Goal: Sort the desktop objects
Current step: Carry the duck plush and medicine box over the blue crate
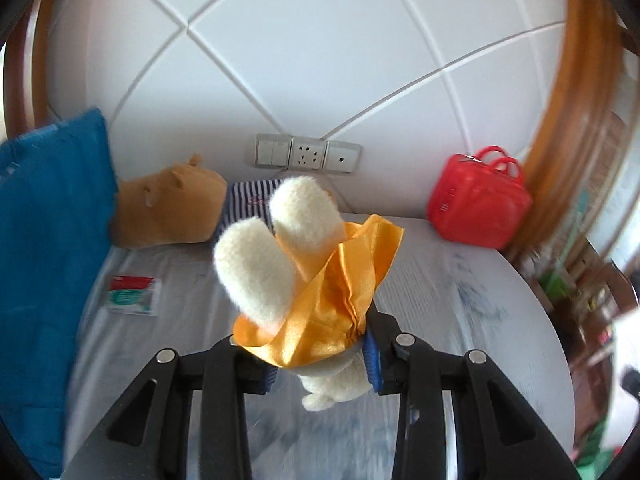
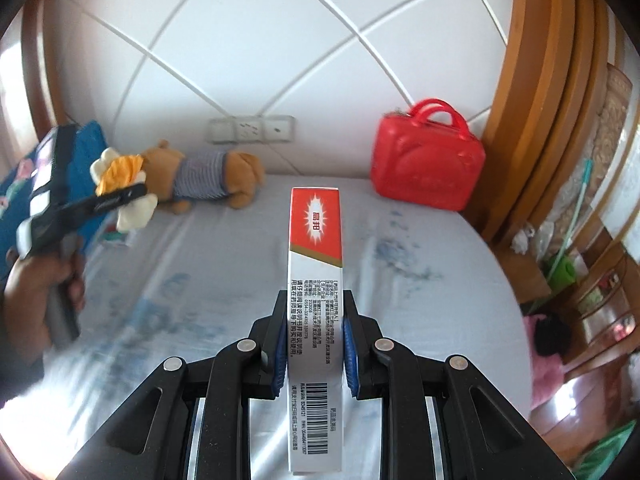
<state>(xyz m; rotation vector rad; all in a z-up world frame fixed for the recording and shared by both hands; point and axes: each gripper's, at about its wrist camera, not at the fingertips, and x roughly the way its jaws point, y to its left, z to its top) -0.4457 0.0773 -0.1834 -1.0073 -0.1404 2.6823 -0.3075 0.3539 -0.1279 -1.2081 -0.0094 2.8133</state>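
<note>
We have both sets of jaws clamped. The left gripper (image 1: pixel 324 364) pinches a small cream plush toy (image 1: pixel 280 264) wrapped in orange satin, held above the near part of the table (image 1: pixel 460 280). The right gripper (image 2: pixel 314 344) squeezes a tall medicine box (image 2: pixel 314 280) edge-on, also off the surface.

The toy is soft and the satin slick — it could slide out of our pads if we swing it fast. The box sticks far out, so a knock could lever it loose.

The box bears a red starburst logo, Chinese print we cannot read clearly, and a barcode. Farther off lie a brown bear (image 2: pixel 200 178) at far left and a red case (image 2: pixel 426 160) at far right.
</note>
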